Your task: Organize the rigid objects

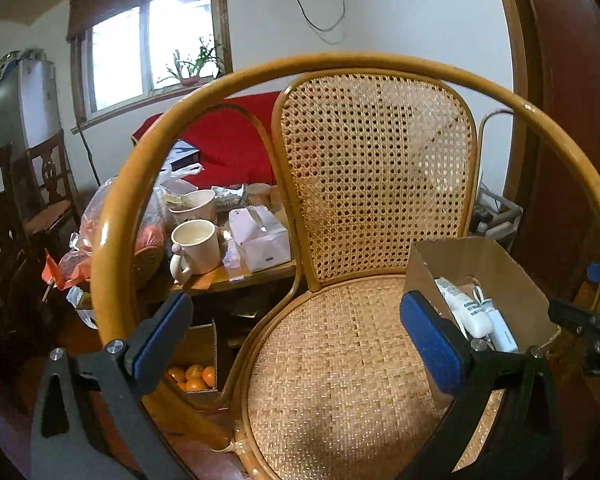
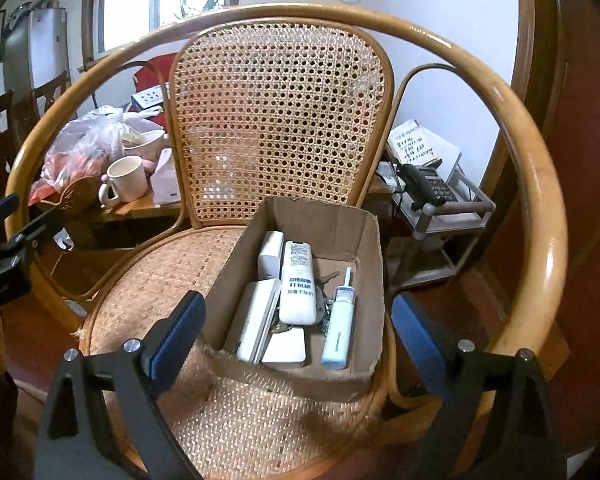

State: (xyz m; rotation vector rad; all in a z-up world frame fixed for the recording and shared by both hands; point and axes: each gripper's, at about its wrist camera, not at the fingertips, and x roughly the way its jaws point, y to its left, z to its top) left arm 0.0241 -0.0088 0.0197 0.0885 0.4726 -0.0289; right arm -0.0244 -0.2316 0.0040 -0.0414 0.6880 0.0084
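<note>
Remotes (image 2: 298,284), a pale blue pen-like device (image 2: 339,326) and white boxes lie in the cardboard box (image 2: 364,240) at the chair seat's (image 2: 172,276) right edge, both hand-held grippers, left (image 1: 296,336) and right (image 2: 296,332), released and empty, so gathering seems finished; next, check for strays.

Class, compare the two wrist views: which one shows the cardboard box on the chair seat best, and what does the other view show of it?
The right wrist view: the cardboard box sits central, open top and contents fully visible. The left wrist view shows the box only at the right edge, partly behind a gripper finger, contents mostly hidden.
</note>
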